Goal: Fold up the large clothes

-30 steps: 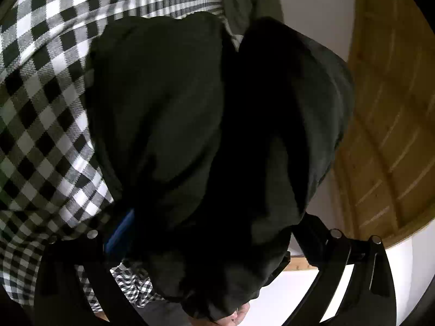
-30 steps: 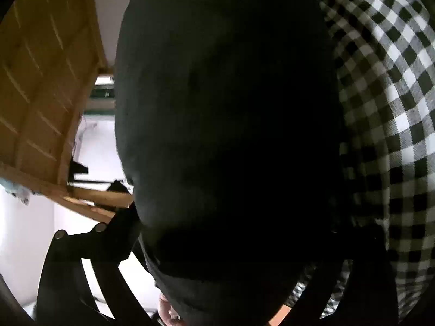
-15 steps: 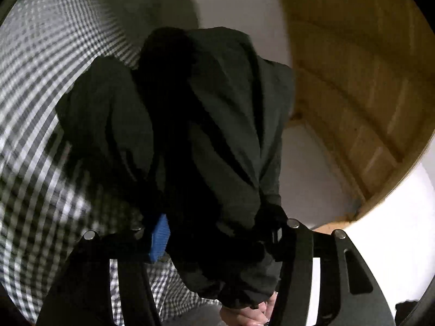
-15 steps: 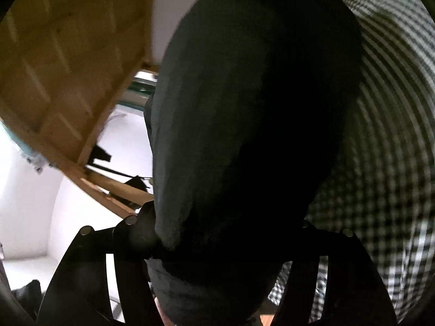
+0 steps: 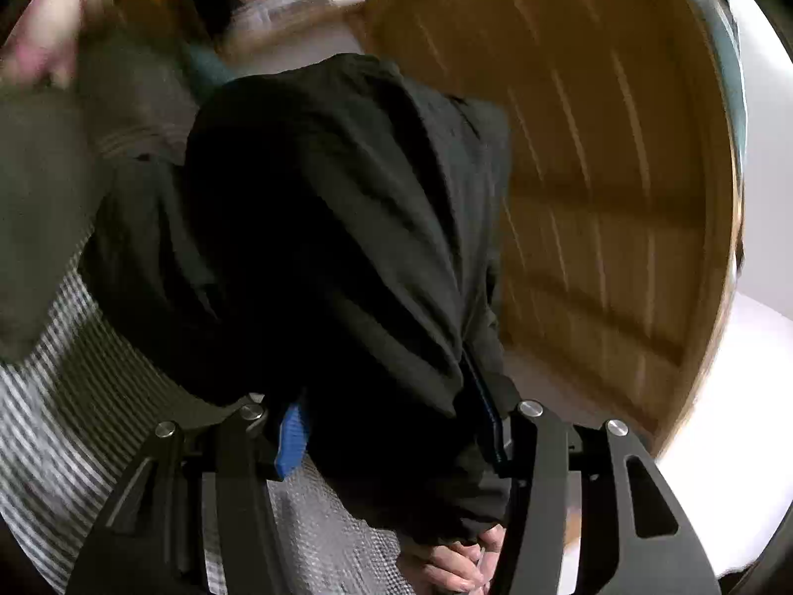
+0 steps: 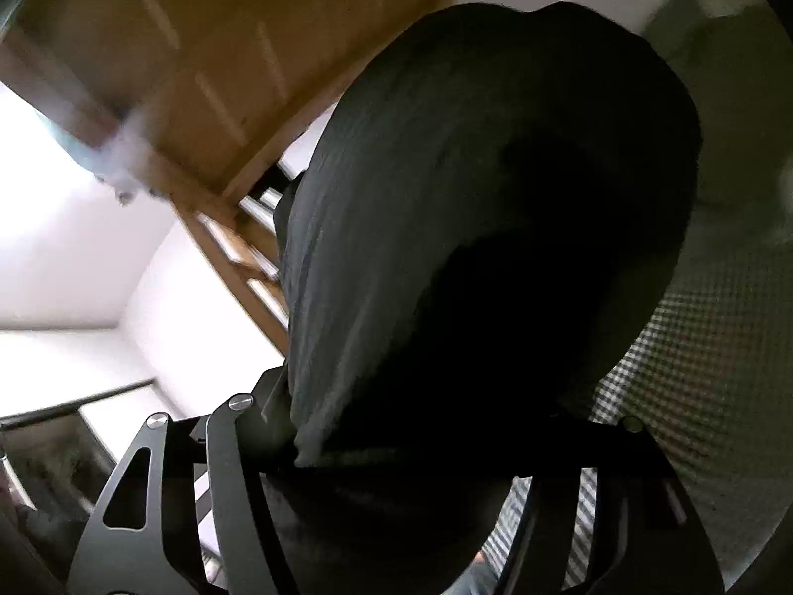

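Note:
A large black garment [image 5: 337, 228] hangs bunched in front of both cameras. My left gripper [image 5: 391, 426] is shut on a thick fold of it, with the blue pad [image 5: 292, 436] pressed into the cloth. A hand [image 5: 461, 565] shows under the fold at the bottom edge. In the right wrist view the black garment [image 6: 485, 208] fills the middle, and my right gripper [image 6: 426, 411] is shut on another bunch of it. The cloth hides the right gripper's pads. The garment hangs above the black-and-white checked cloth [image 5: 64, 421].
The checked cloth [image 6: 694, 372] lies below and to the side. Slatted wooden furniture [image 5: 594, 198] stands close behind the garment, seen also as a wooden frame [image 6: 173, 74]. Blurred olive-green fabric [image 5: 49, 198] is at the left. White walls [image 6: 74, 258] lie beyond.
Both grippers closed on the black garment and rose with it off the checked cloth. Both views swung up and rolled, so the wooden furniture and walls now fill more of the picture.

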Demonstrator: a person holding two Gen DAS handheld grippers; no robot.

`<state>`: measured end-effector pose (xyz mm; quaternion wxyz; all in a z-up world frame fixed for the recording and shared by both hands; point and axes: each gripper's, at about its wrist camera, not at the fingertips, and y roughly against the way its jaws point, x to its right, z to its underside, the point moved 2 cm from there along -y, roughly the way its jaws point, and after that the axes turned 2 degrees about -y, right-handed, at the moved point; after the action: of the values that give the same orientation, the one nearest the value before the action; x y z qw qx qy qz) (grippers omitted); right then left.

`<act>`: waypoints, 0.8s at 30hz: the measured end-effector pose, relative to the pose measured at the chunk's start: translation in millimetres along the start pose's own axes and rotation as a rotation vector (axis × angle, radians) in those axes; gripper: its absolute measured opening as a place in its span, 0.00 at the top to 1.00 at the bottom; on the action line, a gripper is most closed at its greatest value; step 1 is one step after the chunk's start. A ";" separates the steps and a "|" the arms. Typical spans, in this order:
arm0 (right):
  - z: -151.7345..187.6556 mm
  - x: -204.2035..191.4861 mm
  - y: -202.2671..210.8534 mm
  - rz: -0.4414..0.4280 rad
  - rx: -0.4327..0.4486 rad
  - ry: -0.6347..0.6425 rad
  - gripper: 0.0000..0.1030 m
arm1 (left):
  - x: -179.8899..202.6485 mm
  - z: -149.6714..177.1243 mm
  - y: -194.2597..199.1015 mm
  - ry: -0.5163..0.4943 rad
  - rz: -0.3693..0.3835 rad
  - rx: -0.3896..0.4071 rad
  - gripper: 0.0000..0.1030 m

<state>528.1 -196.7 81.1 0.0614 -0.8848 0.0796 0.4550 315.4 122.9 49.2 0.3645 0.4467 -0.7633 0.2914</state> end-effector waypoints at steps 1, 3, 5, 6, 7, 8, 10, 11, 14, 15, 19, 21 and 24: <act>-3.6 0.7 -30.6 -0.027 -0.021 -0.005 0.40 | -13.8 -24.0 -3.0 0.002 -0.036 0.041 0.49; -4.0 12.9 -95.6 -0.058 -0.074 -0.029 0.40 | -36.2 -56.7 20.8 0.020 -0.142 0.095 0.48; 10.3 50.1 -166.6 -0.034 -0.143 -0.129 0.40 | -87.4 -83.1 37.0 0.096 -0.288 0.105 0.45; 19.1 71.6 -190.5 0.001 -0.170 -0.176 0.40 | -112.2 -86.7 39.1 0.137 -0.328 0.090 0.43; 29.4 97.1 -212.5 0.048 -0.203 -0.215 0.38 | -152.7 -88.4 41.8 0.223 -0.365 0.063 0.40; 46.1 137.6 -234.2 0.123 -0.237 -0.298 0.32 | -191.9 -85.4 40.9 0.304 -0.386 0.012 0.35; 67.8 177.9 -244.5 0.184 -0.215 -0.416 0.18 | -233.0 -79.3 47.2 0.391 -0.306 -0.023 0.21; 75.6 184.2 -243.3 0.156 -0.195 -0.443 0.11 | -231.4 -79.7 47.0 0.369 -0.291 -0.041 0.19; 75.4 169.1 -245.5 0.171 -0.253 -0.362 0.06 | -203.1 -82.8 48.8 0.298 -0.361 -0.062 0.14; 70.8 162.6 -246.0 0.203 -0.272 -0.324 0.06 | -183.3 -80.7 54.0 0.268 -0.364 -0.055 0.14; 55.1 149.5 -267.6 0.219 -0.351 -0.296 0.10 | -73.2 -78.4 72.7 -0.045 -0.380 0.038 0.11; 47.4 149.2 -285.4 0.201 -0.365 -0.317 0.14 | -14.6 -96.5 59.2 -0.289 -0.448 0.084 0.05; 50.9 139.8 -293.3 0.242 -0.368 -0.286 0.13 | 16.8 -144.9 5.7 -0.546 -0.602 0.045 0.05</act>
<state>625.5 88.0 -51.7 -0.1447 -0.7916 0.0913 0.5865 347.6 229.2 144.0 0.2078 0.7188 -0.6608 0.0590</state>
